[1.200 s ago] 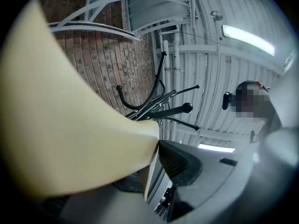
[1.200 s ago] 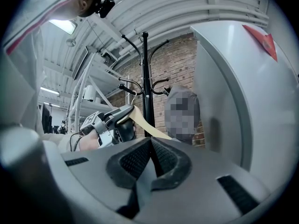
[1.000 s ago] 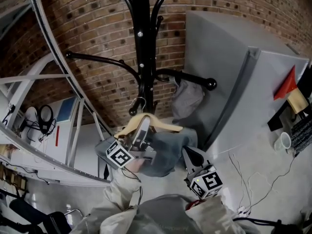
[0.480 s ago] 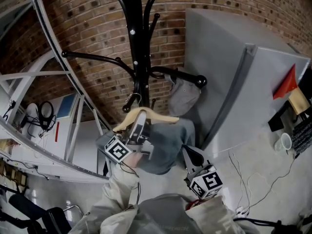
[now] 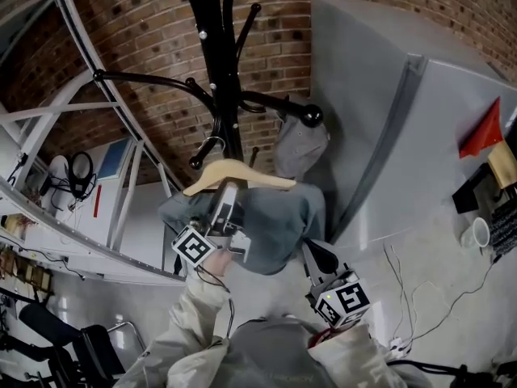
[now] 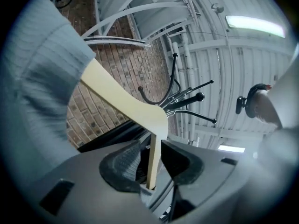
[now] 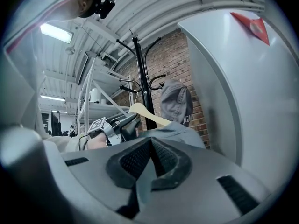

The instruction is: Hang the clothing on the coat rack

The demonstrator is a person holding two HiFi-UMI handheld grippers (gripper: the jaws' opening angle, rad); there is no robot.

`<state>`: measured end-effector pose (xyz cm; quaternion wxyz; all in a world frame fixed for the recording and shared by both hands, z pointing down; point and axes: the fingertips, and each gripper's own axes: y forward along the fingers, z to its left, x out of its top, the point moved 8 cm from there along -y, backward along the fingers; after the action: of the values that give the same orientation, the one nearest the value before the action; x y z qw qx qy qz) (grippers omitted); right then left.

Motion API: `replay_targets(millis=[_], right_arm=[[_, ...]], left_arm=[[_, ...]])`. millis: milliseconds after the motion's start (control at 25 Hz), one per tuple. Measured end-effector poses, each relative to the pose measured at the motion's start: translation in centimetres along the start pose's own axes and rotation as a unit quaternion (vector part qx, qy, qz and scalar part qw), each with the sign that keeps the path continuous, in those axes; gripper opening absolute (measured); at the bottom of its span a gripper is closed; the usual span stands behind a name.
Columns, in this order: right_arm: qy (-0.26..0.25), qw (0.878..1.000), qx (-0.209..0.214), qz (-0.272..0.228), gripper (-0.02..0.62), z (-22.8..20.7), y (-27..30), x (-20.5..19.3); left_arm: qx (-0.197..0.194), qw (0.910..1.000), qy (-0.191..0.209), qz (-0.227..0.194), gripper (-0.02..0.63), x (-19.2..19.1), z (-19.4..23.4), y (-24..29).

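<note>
A pale wooden hanger [image 5: 238, 172] carries a grey-blue garment [image 5: 279, 225] in front of the black coat rack [image 5: 212, 47]. Its metal hook [image 5: 210, 145] is by the knob of a low rack arm; whether it rests on it I cannot tell. My left gripper [image 5: 228, 200] is under the hanger. In the left gripper view the hanger [image 6: 126, 104] stands edge-on between the opening jaws of the left gripper [image 6: 152, 167], with thin gaps at both pads. My right gripper [image 5: 319, 253] is lower right, shut and empty; from the right gripper [image 7: 150, 160] the rack [image 7: 145, 87] and garment [image 7: 180, 129] lie ahead.
A grey cap [image 5: 299, 148] hangs on the rack's right arm. A tall grey cabinet [image 5: 420, 152] stands right of the rack. White metal framing [image 5: 97, 120] curves along the left, before a brick wall. A cup [image 5: 477, 233] and cables lie on the floor at right.
The hanger with the garment has risen and levelled out, its hook now by the low rack arm's knob. The right gripper has stayed put.
</note>
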<state>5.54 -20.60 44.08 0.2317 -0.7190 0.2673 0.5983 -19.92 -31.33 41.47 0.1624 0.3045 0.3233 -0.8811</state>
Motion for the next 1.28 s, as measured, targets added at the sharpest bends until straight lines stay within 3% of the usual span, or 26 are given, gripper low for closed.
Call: replay_targets(millis=[240,320,600,800,1000,1280], right_arm=[[0.022,1.0,0.017,0.014,0.021,0.3,-0.7,-1.8],[0.024,0.999,0.022,0.015,0.021,0.8,-0.7,-2.0],[0.01,1.0,0.027,0.011,0.021,3.5,-1.7,-1.5],[0.001,1.0,0.027,0.012,0.021,7.2,-1.9,-1.6],[-0.009,0.999,0.029,0.013,0.021,11.1,-2.2,-2.2],[-0.021,0.999,0.022,0.022,0.021,16.0,-3.8,-2.8]], left_arm=[[0.035,0.9965,0.056,0.051,0.122,-2.2,-1.5,-2.7],[0.044,0.9909,0.098,0.081,0.095,-3.0,-2.4,-3.8],[0.09,0.9479,0.254,0.17,0.028,-5.7,-6.2,-10.2],[0.128,0.9241,0.308,0.187,0.009,-5.1,-8.0,-14.9],[0.168,0.8848,0.392,0.187,0.008,-3.8,-10.1,-18.6],[0.17,0.8921,0.378,0.18,0.008,-3.0,-12.2,-23.0]])
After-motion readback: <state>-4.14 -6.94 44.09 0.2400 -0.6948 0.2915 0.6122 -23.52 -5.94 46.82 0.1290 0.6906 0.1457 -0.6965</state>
